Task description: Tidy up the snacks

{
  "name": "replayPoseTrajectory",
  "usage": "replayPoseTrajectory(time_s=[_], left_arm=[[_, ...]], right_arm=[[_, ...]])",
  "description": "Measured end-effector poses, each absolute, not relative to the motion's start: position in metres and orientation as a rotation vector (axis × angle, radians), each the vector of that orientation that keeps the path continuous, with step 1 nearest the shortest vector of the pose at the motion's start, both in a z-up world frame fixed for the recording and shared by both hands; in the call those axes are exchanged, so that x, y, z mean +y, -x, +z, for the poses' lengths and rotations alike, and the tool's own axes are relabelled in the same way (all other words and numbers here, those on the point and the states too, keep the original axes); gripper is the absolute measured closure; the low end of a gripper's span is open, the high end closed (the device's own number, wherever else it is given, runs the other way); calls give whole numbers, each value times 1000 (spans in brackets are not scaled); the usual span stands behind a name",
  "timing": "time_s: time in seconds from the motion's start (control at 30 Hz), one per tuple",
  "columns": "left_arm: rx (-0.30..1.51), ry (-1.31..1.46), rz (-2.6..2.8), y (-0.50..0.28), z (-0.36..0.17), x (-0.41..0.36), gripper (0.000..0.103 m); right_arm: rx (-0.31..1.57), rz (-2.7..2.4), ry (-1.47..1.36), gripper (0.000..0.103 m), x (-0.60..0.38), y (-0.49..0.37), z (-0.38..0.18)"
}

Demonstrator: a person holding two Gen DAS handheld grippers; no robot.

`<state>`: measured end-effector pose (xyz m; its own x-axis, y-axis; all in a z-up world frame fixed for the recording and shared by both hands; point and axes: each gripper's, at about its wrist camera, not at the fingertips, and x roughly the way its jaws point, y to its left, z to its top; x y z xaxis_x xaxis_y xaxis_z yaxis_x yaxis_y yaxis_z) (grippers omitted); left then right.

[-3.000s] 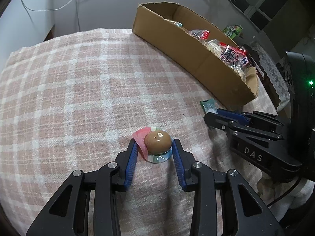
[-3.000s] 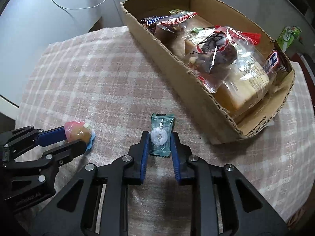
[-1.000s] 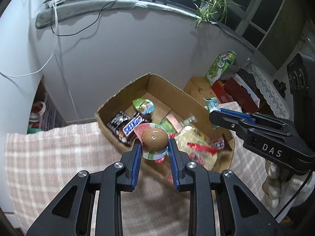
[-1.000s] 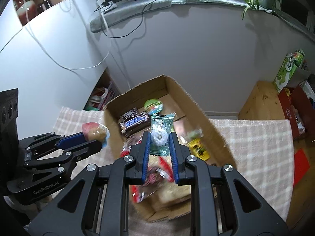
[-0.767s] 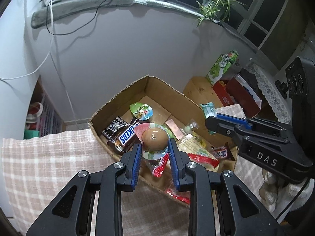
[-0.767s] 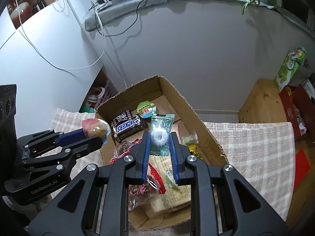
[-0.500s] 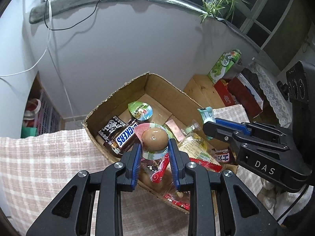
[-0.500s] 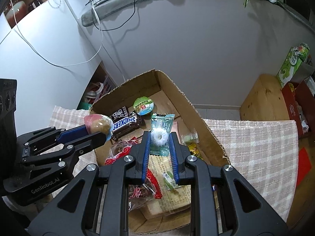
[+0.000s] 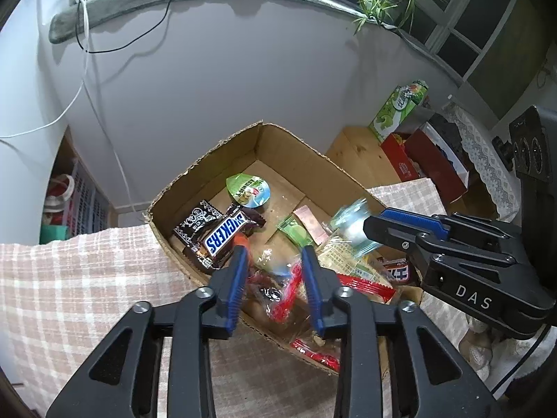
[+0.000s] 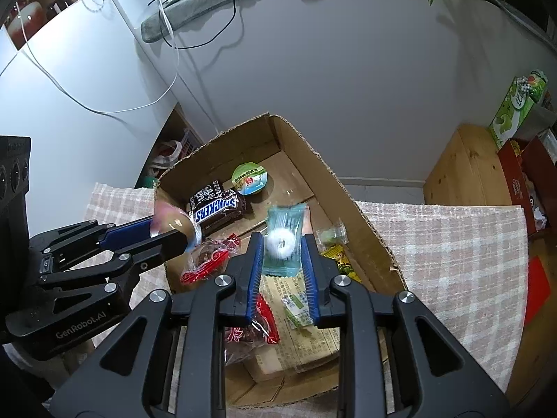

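Note:
Both grippers hang over an open cardboard box (image 9: 209,153) (image 10: 313,153) of snacks. My left gripper (image 9: 274,257) (image 10: 167,233) has its jaws opening. The brown jelly cup (image 10: 174,224) is a blur at its fingertips, loose from the pads and dropping. My right gripper (image 10: 282,244) (image 9: 376,223) is also opening. Loose between its fingers, the teal candy (image 10: 283,240) (image 9: 351,223) with a white ring is blurred and tilted. Below lie a Snickers bar (image 9: 222,235) (image 10: 216,210), a green-lidded cup (image 9: 249,190) (image 10: 249,177) and red-wrapped packets (image 9: 289,289).
The box stands at the far edge of a pink plaid tablecloth (image 9: 69,278) (image 10: 452,244). Behind it is a grey wall with white cables (image 10: 167,52). To the right are a wooden cabinet (image 10: 466,163), a green carton (image 9: 397,108) and red boxes (image 9: 410,160).
Both grippers carried their snacks from the tablecloth to above the box and held there. Now both sets of jaws have widened; the jelly cup and the teal candy are blurred, slipping free.

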<state>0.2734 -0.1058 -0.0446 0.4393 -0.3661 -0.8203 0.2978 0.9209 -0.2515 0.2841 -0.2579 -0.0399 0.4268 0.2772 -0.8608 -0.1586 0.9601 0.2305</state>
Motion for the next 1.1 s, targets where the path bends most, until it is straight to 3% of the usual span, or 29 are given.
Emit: replayPoseTrajectory(time_s=[0.03,0.17,1.0,1.1], left_arm=[[1036,77,-411,-273,-44,-105,67],[1032,77,-407,-271,-43,-103,67],[964,79,-391,-220,-7,-88,67],[942,84,-381,-209,0,-84,60]], right_arm=[[1098,270,-118,79,-258,-284,-40],[1088,260,-115,56,-257,-280,-37],[1021,226,-80,55,-264,-223,3],[1004,222,-68,55,-264,-210,10]])
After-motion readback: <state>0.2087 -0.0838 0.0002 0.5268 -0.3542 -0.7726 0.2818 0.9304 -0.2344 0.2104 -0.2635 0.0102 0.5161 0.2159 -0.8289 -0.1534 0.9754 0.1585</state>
